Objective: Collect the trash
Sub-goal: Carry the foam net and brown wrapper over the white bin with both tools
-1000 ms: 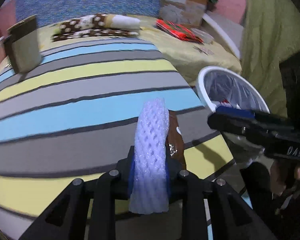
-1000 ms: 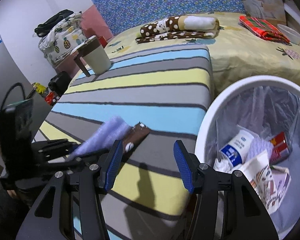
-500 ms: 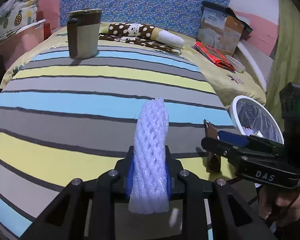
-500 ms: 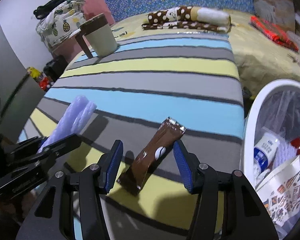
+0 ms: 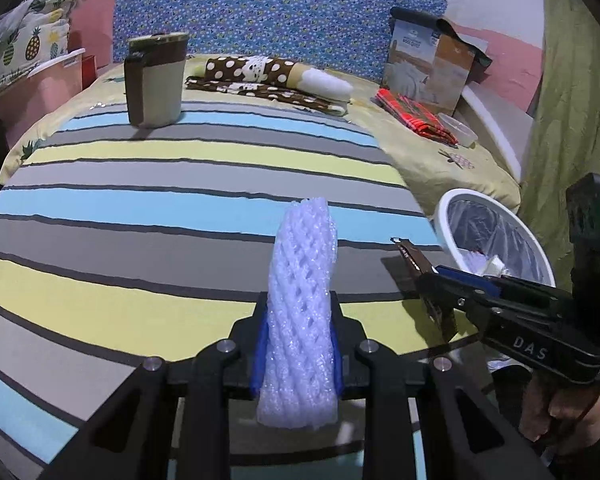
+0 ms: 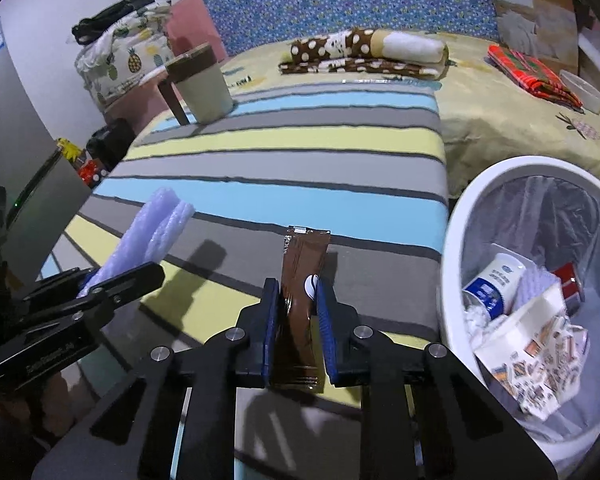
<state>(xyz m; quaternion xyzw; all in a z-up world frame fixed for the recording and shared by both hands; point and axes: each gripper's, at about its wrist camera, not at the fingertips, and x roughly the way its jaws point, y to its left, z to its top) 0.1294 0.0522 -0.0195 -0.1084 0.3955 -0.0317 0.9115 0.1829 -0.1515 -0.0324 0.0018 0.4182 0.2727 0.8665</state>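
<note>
My left gripper (image 5: 298, 354) is shut on a white foam net sleeve (image 5: 302, 304), held upright above the striped cloth. The sleeve also shows in the right wrist view (image 6: 152, 236). My right gripper (image 6: 298, 312) is shut on a brown snack wrapper (image 6: 302, 280) near the front right edge of the striped surface. The wrapper and right gripper (image 5: 440, 276) also show in the left wrist view, to the right of the sleeve. A white trash bin (image 6: 454, 240) with a clear liner holds several pieces of trash, just right of the striped surface.
A beige and brown lidded cup (image 5: 156, 80) stands at the back left of the striped cloth (image 5: 140, 208). A spotted brown fabric roll (image 5: 268, 76), red plaid cloth (image 5: 414, 114), a small plastic tub (image 5: 458, 132) and a cardboard box (image 5: 428, 68) lie on the yellow bed behind.
My right gripper closed on the brown wrapper, which lay loose between its open fingers before. My left gripper drew back from the bin with the foam sleeve still held.
</note>
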